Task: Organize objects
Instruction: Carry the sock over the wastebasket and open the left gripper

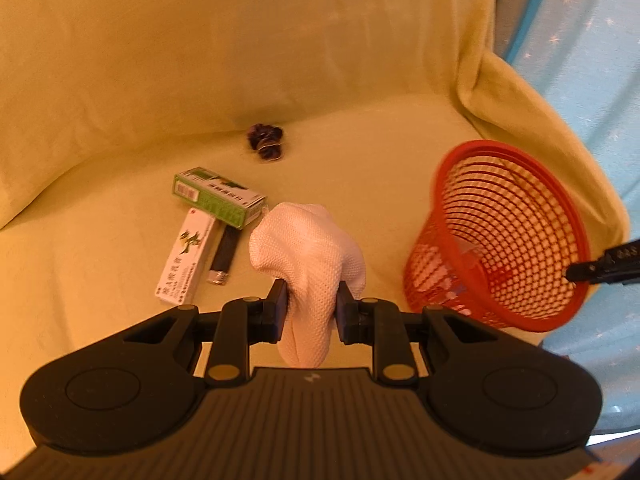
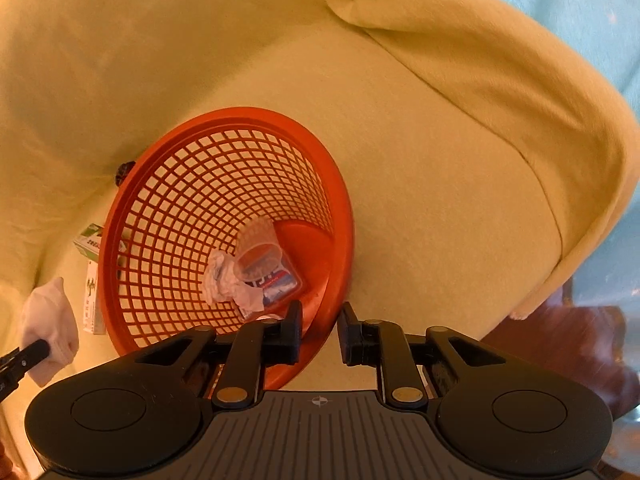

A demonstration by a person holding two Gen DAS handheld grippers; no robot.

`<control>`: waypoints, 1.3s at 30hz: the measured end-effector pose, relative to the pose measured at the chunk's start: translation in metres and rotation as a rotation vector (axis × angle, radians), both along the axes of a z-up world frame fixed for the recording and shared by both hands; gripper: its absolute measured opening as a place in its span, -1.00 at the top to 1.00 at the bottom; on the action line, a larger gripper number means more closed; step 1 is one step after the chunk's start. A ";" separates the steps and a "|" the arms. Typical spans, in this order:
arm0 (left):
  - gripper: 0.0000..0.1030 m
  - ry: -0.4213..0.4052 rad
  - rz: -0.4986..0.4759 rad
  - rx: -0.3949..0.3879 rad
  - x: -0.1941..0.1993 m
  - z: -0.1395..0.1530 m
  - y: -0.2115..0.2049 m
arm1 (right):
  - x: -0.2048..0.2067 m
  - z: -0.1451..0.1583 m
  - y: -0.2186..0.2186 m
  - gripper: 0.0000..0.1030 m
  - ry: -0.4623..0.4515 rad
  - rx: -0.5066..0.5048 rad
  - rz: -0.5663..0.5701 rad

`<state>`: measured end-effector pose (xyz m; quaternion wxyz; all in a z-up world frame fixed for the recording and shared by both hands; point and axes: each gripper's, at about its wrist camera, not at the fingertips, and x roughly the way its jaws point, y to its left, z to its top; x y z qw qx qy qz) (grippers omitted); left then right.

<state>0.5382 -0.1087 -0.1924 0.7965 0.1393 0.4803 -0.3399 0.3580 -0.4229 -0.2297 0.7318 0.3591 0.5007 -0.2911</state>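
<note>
Two grippers work beside the red plastic mesh basket (image 2: 168, 216): the left gripper (image 1: 310, 312) squeezes a white knitted cloth (image 1: 310, 256), and the right gripper (image 2: 320, 334) pinches the basket's rim.

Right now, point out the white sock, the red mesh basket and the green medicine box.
white sock (image 1: 308, 252), left wrist view, on the bulging mesh fabric above the pads.
red mesh basket (image 2: 224, 114), right wrist view, on the far rim.
green medicine box (image 1: 220, 196), left wrist view, on its top face.

Yellow-covered sofa (image 1: 280, 60), blue star curtain (image 1: 580, 20) behind.
</note>
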 end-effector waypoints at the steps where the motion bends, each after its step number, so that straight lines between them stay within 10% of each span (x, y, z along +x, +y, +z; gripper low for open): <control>1: 0.61 -0.002 -0.007 -0.004 -0.002 0.002 -0.002 | 0.005 0.001 0.001 0.73 0.007 -0.011 0.009; 39: 0.61 0.088 -0.150 0.035 -0.027 0.022 -0.070 | 0.038 0.002 0.004 0.84 0.019 -0.177 0.170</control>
